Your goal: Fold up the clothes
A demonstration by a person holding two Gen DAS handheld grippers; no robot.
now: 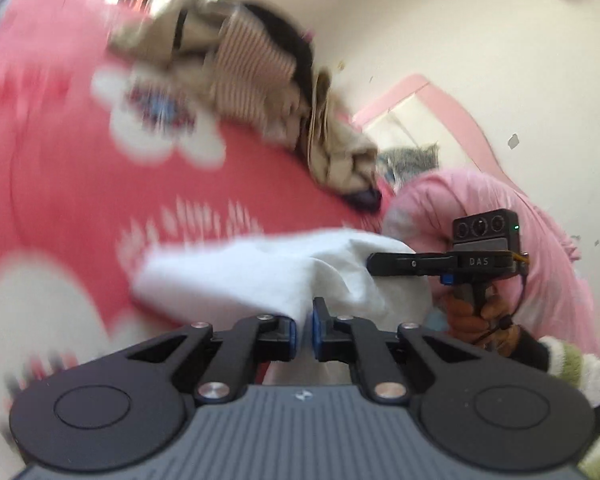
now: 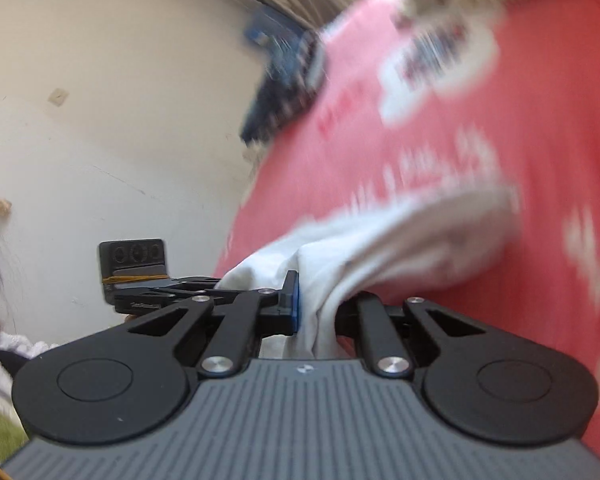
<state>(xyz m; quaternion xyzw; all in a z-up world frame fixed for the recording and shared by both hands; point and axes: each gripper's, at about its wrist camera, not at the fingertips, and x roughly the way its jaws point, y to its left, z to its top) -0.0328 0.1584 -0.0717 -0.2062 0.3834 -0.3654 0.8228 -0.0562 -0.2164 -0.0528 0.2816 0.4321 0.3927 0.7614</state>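
A white garment (image 1: 260, 272) lies bunched on a red bedspread with white flowers (image 1: 60, 168). My left gripper (image 1: 304, 320) is shut on a fold of the white garment, its blue pads pinching the cloth. In the left wrist view the right gripper (image 1: 374, 264) reaches in from the right, its tip against the same cloth, held by a gloved hand (image 1: 476, 316). In the right wrist view my right gripper (image 2: 312, 300) is shut on the white garment (image 2: 400, 240), which drapes over its right finger. The left gripper's body (image 2: 136, 272) shows to the left.
A heap of beige, striped and dark clothes (image 1: 260, 92) lies further up the bedspread. A pink bundle (image 1: 480, 216) sits at the right by a cream wall (image 1: 460, 40). A dark blue patterned cloth (image 2: 288, 80) rests at the bed's edge. Both views are motion-blurred.
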